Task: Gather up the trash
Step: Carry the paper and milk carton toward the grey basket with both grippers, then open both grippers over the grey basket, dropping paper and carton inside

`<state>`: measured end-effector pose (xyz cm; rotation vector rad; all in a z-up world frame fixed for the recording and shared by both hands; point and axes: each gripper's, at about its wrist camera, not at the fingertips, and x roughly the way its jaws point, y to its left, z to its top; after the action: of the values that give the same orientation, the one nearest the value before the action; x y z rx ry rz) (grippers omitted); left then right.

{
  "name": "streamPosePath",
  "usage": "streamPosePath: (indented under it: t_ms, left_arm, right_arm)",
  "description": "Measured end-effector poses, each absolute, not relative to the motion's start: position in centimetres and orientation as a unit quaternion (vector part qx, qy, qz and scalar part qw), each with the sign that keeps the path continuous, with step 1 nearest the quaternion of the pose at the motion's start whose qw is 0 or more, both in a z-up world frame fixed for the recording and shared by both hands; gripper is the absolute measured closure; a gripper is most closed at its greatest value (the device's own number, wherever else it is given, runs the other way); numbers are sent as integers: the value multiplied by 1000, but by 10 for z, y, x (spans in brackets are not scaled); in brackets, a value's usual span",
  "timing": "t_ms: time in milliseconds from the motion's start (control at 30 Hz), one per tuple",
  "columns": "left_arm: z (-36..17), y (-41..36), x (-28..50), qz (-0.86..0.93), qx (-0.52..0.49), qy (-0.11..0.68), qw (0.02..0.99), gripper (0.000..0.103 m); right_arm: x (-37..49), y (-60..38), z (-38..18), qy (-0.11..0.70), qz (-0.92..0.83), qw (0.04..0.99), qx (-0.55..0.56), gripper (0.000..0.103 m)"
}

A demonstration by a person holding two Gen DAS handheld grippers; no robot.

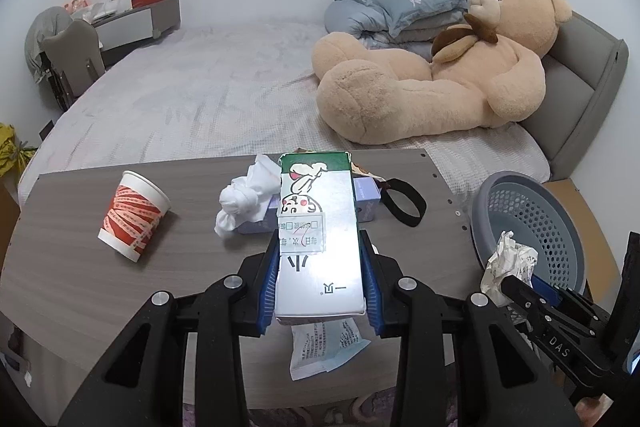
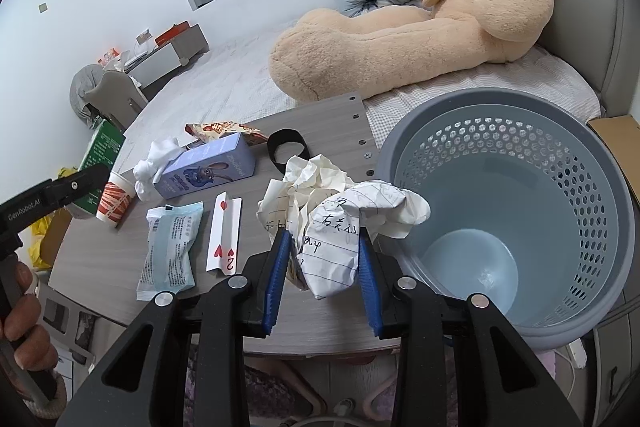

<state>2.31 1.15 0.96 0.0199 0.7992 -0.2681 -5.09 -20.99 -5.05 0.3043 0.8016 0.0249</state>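
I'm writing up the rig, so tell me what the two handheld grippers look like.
Both the left gripper and the right gripper have black angular linkage arms with round silver pivot bolts and ridged blue fingers. White lettering runs along each body. No sleeve shows.

Green-white carton [image 1: 318, 239] held lifted over table, crumpled lined paper [image 2: 340, 227] held beside empty grey basket [image 2: 592, 311], striped cup [image 1: 134, 215] tipped

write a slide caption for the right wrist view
Right gripper holds crumpled paper beside the empty grey basket, with a playing card on the table.
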Motion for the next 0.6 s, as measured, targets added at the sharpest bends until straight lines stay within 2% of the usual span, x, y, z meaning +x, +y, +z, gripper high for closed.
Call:
streamPosePath:
  t_ms: [600]
  left_arm:
    - [-20,-78,9,-195,51,405,892,68]
  right_arm:
    - [-56,-256,-45,378,-25,910,170,70]
